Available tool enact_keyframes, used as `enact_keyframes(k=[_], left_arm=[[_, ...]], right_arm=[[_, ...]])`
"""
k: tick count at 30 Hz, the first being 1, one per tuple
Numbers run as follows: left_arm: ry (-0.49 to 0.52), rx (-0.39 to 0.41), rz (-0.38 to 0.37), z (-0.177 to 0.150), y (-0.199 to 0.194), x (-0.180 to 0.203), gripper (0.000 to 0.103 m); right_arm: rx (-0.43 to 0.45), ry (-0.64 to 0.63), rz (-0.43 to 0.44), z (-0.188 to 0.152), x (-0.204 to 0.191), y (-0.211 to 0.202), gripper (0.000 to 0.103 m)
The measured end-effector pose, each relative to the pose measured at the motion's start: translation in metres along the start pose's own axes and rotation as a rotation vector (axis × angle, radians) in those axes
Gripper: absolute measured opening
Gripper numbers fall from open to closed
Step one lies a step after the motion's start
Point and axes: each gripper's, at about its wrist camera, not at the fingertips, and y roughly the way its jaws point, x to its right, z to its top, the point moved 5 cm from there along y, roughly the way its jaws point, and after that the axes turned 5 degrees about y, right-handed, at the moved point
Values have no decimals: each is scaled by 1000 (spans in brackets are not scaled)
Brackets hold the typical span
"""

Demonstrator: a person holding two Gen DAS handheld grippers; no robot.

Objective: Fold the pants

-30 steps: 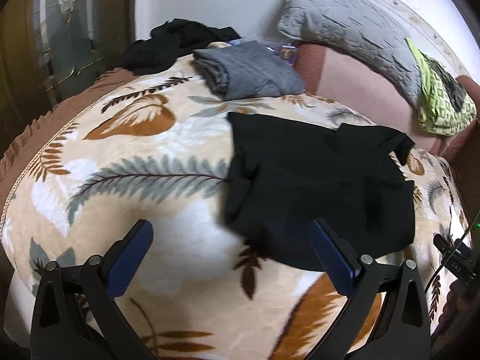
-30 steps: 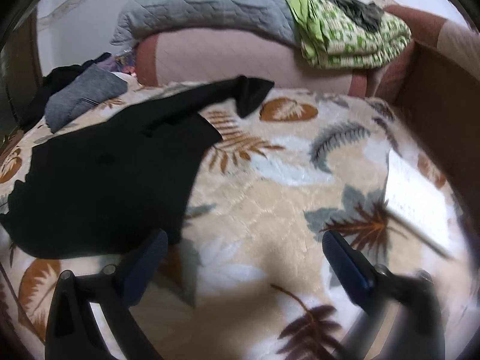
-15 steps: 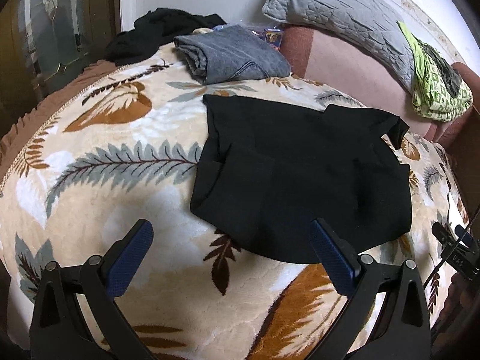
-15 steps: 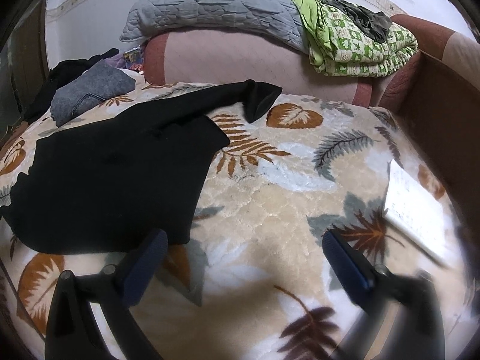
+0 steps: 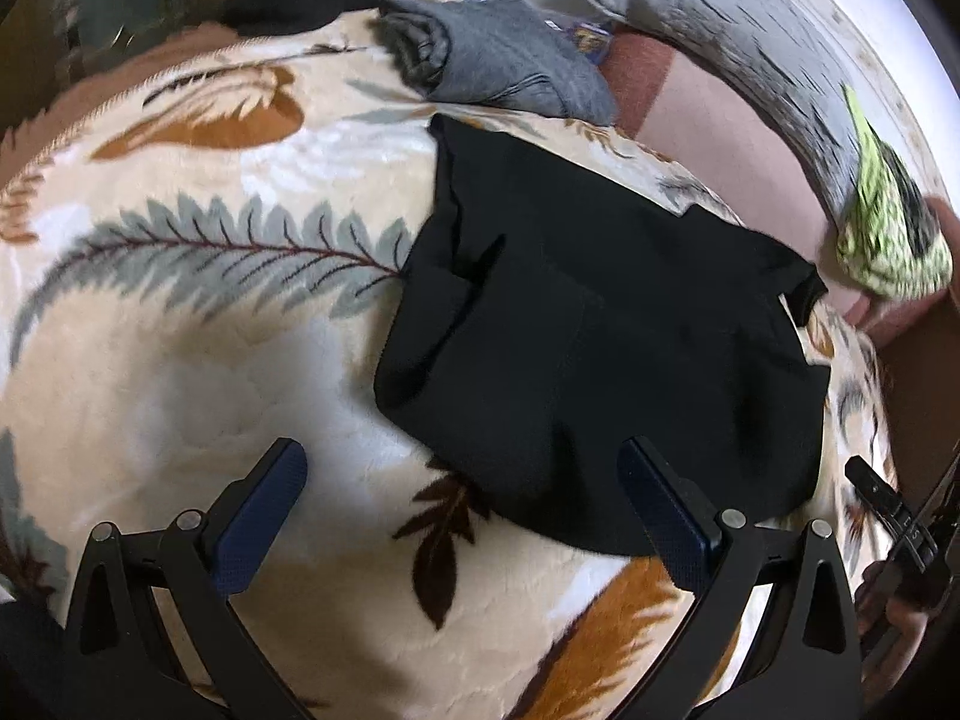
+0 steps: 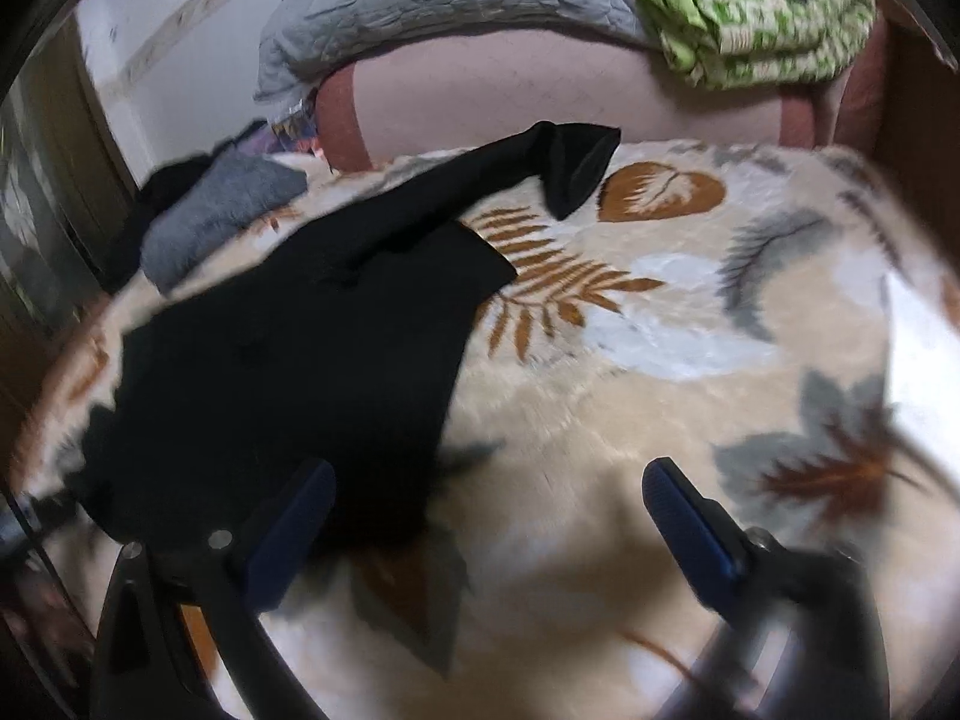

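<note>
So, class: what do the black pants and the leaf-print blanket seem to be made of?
Pants: probably a thin matte woven or knit cloth; it lies limp with soft creases and no shine.
Blanket: likely plush fleece; the pile looks fuzzy with a faint sheen.

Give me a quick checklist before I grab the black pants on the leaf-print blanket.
1. Left gripper open, empty: ok.
2. Right gripper open, empty: ok.
3. Black pants lying flat on the leaf-print blanket: not ok, the far leg end is turned over.
4. Folded grey garment clear of the pants: cannot tell, it sits very close.
5. Near hem within reach: ok, probably.
</note>
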Motion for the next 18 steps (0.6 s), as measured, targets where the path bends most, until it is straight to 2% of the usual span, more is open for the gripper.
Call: enact_keyframes(k=[2, 5, 9, 10, 12, 13, 17, 18], left_arm=[[-8, 26, -2, 4, 1, 1, 103], [4, 21, -6, 9, 9, 7, 103], [74, 9, -9, 14, 19, 23, 102], [90, 7, -21, 15, 20, 27, 98], [117, 2, -42, 14, 20, 32, 74], [135, 0, -30, 13, 21, 34, 71], [160, 3, -32, 15, 23, 35, 71], [159, 3, -31, 15, 24, 35, 72]], right_arm=[[-13, 36, 35, 11, 4, 8, 98], [-18, 54, 70, 26, 5, 18, 94], [-25, 66, 79, 49, 8, 38, 83], [-26, 80, 85, 56, 10, 43, 83], [-30, 99, 91, 67, 12, 53, 79], [-35, 107, 84, 72, 14, 58, 77], [-46, 98, 34, 84, 14, 82, 76], [-51, 96, 25, 85, 13, 87, 73]])
